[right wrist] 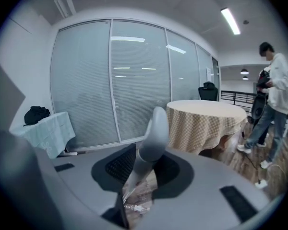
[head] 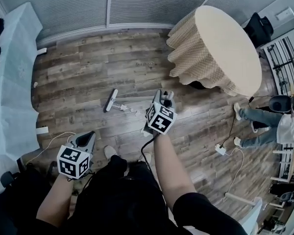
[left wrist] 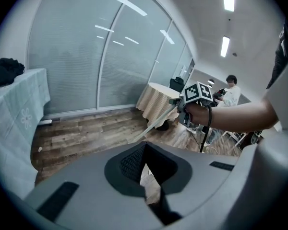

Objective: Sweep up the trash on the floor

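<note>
A broom lies low over the wooden floor (head: 78, 77); its dark head (head: 110, 100) rests on the boards and its pale handle (head: 137, 98) runs right into my right gripper (head: 165, 96), which is shut on the handle's grey end (right wrist: 151, 133). The left gripper view shows that handle (left wrist: 158, 122) slanting up into the right gripper (left wrist: 192, 107). Small pale scraps (head: 123, 106) lie beside the broom head, also visible between the right jaws as scraps (right wrist: 134, 207). My left gripper (head: 85, 137) hangs by my left knee, its jaws (left wrist: 145, 150) closed at the tips with nothing between them.
A round table with a checked cloth (head: 220, 48) stands at the back right. A pale blue clothed table (head: 12, 82) lines the left side. A person (head: 264, 124) stands at the right near a power strip and cables (head: 220, 150). Blinds cover the far window wall (head: 137, 4).
</note>
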`<state>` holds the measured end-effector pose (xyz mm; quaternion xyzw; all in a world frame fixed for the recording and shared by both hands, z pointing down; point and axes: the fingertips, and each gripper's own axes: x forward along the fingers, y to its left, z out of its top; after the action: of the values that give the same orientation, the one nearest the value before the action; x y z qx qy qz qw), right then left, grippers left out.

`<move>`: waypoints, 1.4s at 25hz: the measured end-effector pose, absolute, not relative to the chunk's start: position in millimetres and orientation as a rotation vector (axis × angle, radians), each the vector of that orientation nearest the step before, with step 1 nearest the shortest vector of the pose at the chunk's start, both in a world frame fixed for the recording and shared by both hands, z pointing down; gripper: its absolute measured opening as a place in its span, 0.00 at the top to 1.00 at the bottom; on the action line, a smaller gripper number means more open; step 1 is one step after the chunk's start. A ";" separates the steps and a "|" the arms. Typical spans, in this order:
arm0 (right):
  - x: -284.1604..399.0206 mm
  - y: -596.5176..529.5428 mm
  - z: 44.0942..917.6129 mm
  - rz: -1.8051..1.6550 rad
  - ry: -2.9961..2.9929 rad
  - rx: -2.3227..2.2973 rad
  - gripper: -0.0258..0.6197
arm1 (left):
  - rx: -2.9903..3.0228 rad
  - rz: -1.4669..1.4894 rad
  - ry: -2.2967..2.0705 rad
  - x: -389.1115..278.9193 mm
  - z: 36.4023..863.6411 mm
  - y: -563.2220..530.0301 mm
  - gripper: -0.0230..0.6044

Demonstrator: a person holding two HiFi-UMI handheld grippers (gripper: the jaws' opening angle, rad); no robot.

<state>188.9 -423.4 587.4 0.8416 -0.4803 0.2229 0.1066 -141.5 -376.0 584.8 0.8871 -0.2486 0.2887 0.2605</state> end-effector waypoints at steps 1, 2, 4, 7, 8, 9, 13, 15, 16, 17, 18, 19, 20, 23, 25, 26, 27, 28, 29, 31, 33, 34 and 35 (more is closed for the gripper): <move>194.6 -415.3 585.9 0.657 -1.401 2.485 0.79 | 2.411 0.786 -0.662 -135.8 583.4 -375.2 0.97; 199.5 -407.1 584.3 0.656 -1.390 2.491 0.79 | 2.420 0.789 -0.651 -130.2 582.0 -374.1 0.97; 209.1 -389.9 581.8 0.657 -1.364 2.501 0.79 | 2.435 0.791 -0.627 -118.8 579.3 -370.7 0.97; 225.1 -364.0 579.8 0.663 -1.327 2.516 0.79 | 2.458 0.791 -0.591 -100.5 575.9 -362.6 0.97; 229.8 -355.1 579.3 0.666 -1.316 2.520 0.79 | 2.466 0.791 -0.577 -94.6 574.7 -358.9 0.97; 234.0 -346.4 578.8 0.670 -1.305 2.523 0.79 | 2.473 0.791 -0.564 -89.0 573.4 -355.0 0.97; 248.2 -315.1 574.8 0.685 -1.272 2.535 0.79 | 2.497 0.802 -0.516 -68.3 568.7 -342.0 0.97; 256.2 -299.4 572.1 0.682 -1.257 2.540 0.79 | 2.510 0.805 -0.502 -57.5 565.9 -336.0 0.97; 261.0 -291.3 570.6 0.680 -1.247 2.543 0.79 | 2.518 0.805 -0.497 -51.8 564.3 -333.4 0.97; 265.9 -283.3 569.0 0.677 -1.235 2.545 0.79 | 2.524 0.805 -0.493 -46.2 562.5 -331.1 0.97; 270.6 -275.4 567.5 0.676 -1.223 2.548 0.79 | 2.530 0.804 -0.489 -41.0 560.5 -328.7 0.97; 275.0 -267.3 566.0 0.677 -1.213 2.551 0.79 | 2.534 0.803 -0.484 -36.3 558.4 -326.0 0.97; 279.2 -259.3 564.8 0.680 -1.203 2.555 0.79 | 2.539 0.803 -0.480 -31.8 556.3 -323.1 0.97; 291.7 -236.5 563.2 0.697 -1.177 2.567 0.79 | 2.554 0.802 -0.470 -17.8 551.0 -314.3 0.97; 299.7 -223.5 562.6 0.704 -1.158 2.575 0.79 | 2.563 0.799 -0.462 -8.0 547.4 -308.8 0.97; 303.5 -217.2 562.3 0.704 -1.144 2.579 0.79 | 2.567 0.798 -0.457 -3.2 545.7 -305.8 0.97; 306.8 -210.9 562.0 0.701 -1.129 2.581 0.79 | 2.570 0.799 -0.452 1.2 544.5 -302.6 0.97; 309.6 -204.9 561.9 0.697 -1.114 2.583 0.79 | 2.574 0.803 -0.447 5.3 544.0 -299.4 0.97; 311.5 -199.5 561.9 0.695 -1.103 2.585 0.79 | 2.578 0.807 -0.442 9.0 543.8 -296.3 0.97; 313.1 -190.4 561.7 0.696 -1.093 2.591 0.79 | 2.586 0.815 -0.431 15.5 544.0 -290.1 0.97; 314.3 -183.6 560.6 0.700 -1.097 2.595 0.79 | 2.593 0.820 -0.421 22.3 544.1 -284.7 0.97; 315.2 -181.5 559.8 0.704 -1.105 2.595 0.79 | 2.596 0.821 -0.417 26.2 543.8 -282.8 0.97; 316.0 -180.3 559.1 0.708 -1.117 2.594 0.80 | 2.597 0.822 -0.415 30.2 543.4 -281.2 0.97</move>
<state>316.0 -180.3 559.1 0.8850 -0.3811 0.2416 0.1149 30.2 -281.2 543.4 0.9250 -0.1480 0.2927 0.1918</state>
